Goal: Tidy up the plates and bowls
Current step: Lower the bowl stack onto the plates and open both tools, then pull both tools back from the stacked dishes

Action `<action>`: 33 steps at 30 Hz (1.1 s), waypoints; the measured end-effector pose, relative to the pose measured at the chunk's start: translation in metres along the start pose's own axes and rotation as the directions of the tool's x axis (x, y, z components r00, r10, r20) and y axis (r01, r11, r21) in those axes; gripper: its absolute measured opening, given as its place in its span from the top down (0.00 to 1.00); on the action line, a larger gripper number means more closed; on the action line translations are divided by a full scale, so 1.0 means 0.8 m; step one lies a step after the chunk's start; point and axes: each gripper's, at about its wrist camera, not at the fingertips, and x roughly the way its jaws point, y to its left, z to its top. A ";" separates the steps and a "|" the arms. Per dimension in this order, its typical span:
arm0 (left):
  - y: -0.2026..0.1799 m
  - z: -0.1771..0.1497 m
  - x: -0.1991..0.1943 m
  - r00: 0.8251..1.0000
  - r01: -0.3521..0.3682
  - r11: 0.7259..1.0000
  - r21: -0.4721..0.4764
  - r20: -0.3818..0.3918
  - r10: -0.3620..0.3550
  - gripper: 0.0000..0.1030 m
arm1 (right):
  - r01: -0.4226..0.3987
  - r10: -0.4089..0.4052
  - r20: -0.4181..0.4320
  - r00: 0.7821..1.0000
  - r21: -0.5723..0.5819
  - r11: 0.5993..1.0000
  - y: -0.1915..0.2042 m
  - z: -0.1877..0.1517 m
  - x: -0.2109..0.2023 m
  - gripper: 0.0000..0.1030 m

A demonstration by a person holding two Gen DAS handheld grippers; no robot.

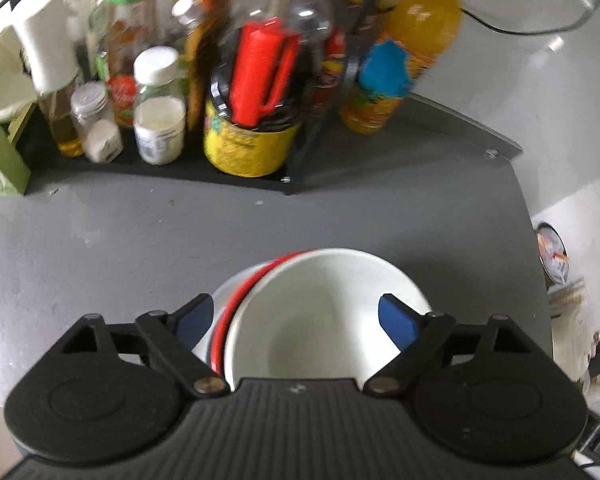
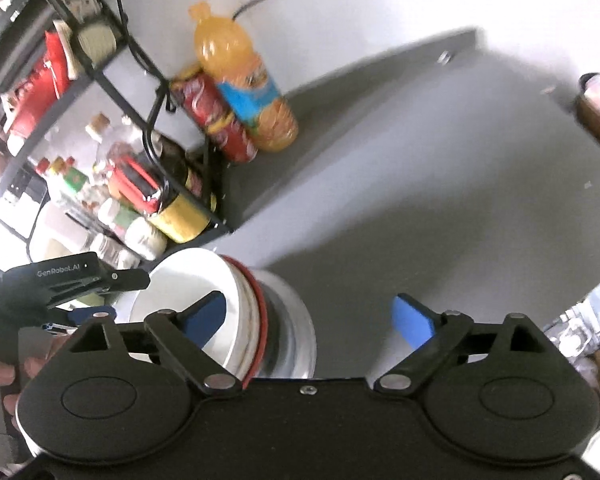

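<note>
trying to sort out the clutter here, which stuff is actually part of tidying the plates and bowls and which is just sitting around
Part of the job:
white bowl, on top of the stack
red-rimmed bowl, under it
left tool, open over the stack
right tool, open beside the stack

Just lying about:
orange drink bottle
yellow-labelled jar
white-capped jars
black wire rack

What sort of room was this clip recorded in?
Most likely a home kitchen corner. A grey countertop holds nested white bowls, a black wire rack is crowded with condiment jars and oil bottles, and an orange juice bottle stands against the wall.
</note>
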 end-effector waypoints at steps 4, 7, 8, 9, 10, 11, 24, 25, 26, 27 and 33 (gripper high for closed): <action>-0.022 -0.019 -0.033 0.999 0.009 0.999 0.053 0.035 -0.011 0.14 | 0.054 -0.055 0.059 0.997 0.013 0.998 -0.010 -0.007 -0.038 0.01; -0.033 -0.037 -0.057 0.998 0.022 0.996 0.090 0.056 -0.027 0.14 | 0.074 -0.075 0.094 0.993 0.018 0.997 -0.013 -0.018 -0.070 0.00; -0.037 -0.044 -0.065 0.997 0.030 0.994 0.106 0.062 -0.037 0.13 | 0.075 -0.077 0.106 0.991 0.020 0.997 -0.014 -0.023 -0.081 0.00; -0.041 -0.050 -0.072 0.997 0.040 0.992 0.117 0.065 -0.048 0.13 | 0.080 -0.082 0.116 0.990 0.025 0.996 -0.014 -0.029 -0.090 0.00; -0.043 -0.053 -0.078 0.996 0.046 0.992 0.119 0.068 -0.054 0.13 | 0.088 -0.091 0.124 0.988 0.031 0.996 -0.013 -0.033 -0.096 0.00; -0.046 -0.059 -0.085 0.995 0.053 0.991 0.123 0.074 -0.062 0.13 | 0.097 -0.101 0.133 0.986 0.036 0.995 -0.012 -0.039 -0.104 0.00; -0.060 -0.129 -0.157 0.982 0.114 0.964 0.240 0.117 -0.146 0.01 | 0.184 -0.193 0.201 0.960 0.066 0.981 0.004 -0.100 -0.170 0.00; -0.059 -0.133 -0.161 0.982 0.117 0.963 0.243 0.118 -0.149 0.01 | 0.195 -0.205 0.208 0.957 0.064 0.979 0.006 -0.105 -0.174 0.00; -0.058 -0.136 -0.165 0.981 0.119 0.962 0.247 0.121 -0.153 0.01 | 0.207 -0.215 0.214 0.953 0.058 0.977 0.008 -0.109 -0.178 0.00; -0.056 -0.140 -0.168 0.980 0.124 0.960 0.251 0.123 -0.158 0.01 | 0.212 -0.218 0.218 0.951 0.054 0.976 0.010 -0.113 -0.182 0.00; -0.049 -0.164 -0.186 0.978 0.124 0.950 0.287 0.128 -0.167 0.01 | 0.232 -0.237 0.234 0.943 0.052 0.971 0.018 -0.138 -0.199 0.00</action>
